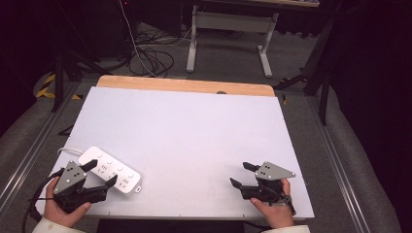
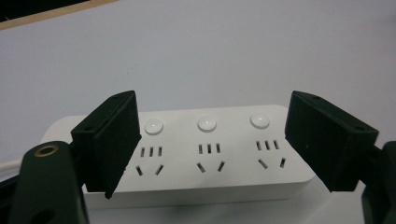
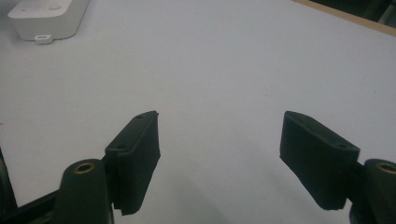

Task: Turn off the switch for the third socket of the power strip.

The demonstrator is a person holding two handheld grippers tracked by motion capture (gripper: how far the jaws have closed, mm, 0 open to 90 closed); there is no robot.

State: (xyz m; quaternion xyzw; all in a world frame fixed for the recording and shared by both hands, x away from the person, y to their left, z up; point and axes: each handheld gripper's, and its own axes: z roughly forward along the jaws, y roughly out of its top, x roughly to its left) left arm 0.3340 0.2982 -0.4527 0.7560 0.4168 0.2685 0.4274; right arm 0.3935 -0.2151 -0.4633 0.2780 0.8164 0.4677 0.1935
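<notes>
White plastic power strip (image 1: 110, 171) with three round buttons and three sets of holes, lying flat on the near left part of the big white tabletop (image 1: 194, 131), its white cord (image 1: 65, 151) running off the left edge. Flat like that, easy to grab from the sides. Left hand-held gripper (image 1: 102, 174) right at it, black jaws wide apart, one on each side of the strip, not pressing it yet. Probably lined up that way to close on the long white body. Right hand-held gripper (image 1: 239, 174) well apart on the near right side, jaws wide too, nothing between them, just bare tabletop. Likely waiting its turn.
</notes>
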